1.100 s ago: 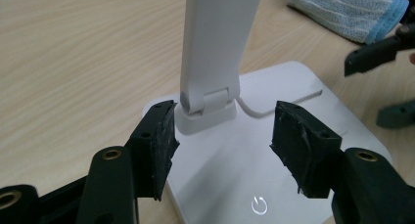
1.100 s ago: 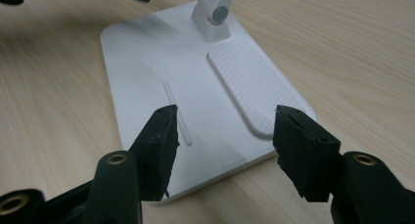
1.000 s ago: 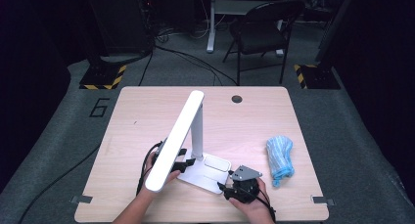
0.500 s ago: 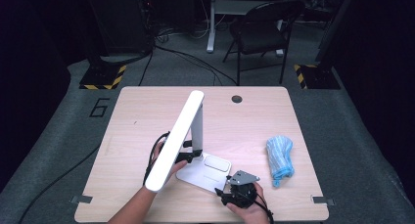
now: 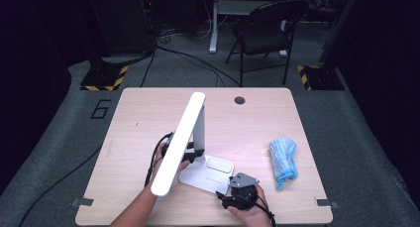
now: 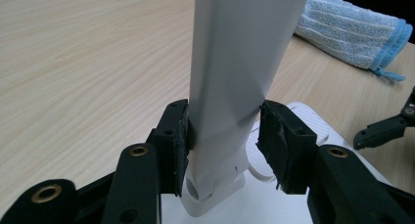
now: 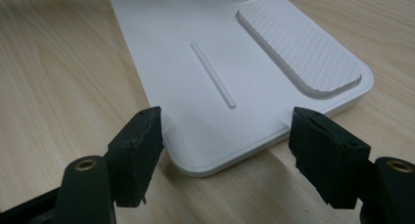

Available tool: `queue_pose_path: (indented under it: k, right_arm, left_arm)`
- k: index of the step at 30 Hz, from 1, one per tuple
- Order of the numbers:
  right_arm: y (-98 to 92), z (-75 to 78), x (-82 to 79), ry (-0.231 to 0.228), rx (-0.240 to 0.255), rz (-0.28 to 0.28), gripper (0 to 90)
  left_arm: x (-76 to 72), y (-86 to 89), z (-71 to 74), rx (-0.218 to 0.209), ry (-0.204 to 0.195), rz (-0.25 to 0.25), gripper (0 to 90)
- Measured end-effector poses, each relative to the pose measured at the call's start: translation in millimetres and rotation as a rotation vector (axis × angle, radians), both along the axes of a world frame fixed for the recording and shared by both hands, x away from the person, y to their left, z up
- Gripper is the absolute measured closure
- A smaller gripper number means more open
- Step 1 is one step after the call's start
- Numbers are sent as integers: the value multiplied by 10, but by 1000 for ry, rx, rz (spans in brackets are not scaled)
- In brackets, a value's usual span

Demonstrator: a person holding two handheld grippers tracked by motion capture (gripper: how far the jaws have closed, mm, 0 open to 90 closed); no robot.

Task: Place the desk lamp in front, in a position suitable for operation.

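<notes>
Two grippers at one desk lamp

Your left gripper (image 6: 222,150) has just been closing; its jaws now press the lamp (image 6: 235,77) post. Your right gripper (image 7: 225,150) has been opening, jaws wide, empty, flanking the lamp's base corner on the surface (image 5: 247,123).

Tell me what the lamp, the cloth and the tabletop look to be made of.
Lamp: likely matte white plastic, smooth, moulded ribs in the base tray.
Cloth: looped terry or microfibre, pale blue stripes, brighter blue edging.
Tabletop: light wood-grain, probably laminate; even, low sheen.

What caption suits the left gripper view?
Left gripper closing around the white lamp's upright arm, blue cloth behind.
</notes>
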State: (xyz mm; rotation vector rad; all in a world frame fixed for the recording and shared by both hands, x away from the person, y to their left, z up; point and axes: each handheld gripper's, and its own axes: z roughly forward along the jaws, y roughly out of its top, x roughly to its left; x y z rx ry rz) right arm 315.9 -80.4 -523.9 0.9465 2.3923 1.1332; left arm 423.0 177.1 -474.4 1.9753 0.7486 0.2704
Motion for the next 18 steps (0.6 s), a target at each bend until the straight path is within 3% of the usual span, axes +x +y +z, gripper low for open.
queue_pose_path:
  k: [8,18]
  right_arm:
    - [-74,0,71,22,20,-44,337]
    - [-183,27,198,12,8,-95,384]
  left_arm:
    - [-70,79,4,23,-29,-5,556]
    - [-123,95,-22,-22,-18,-11,557]
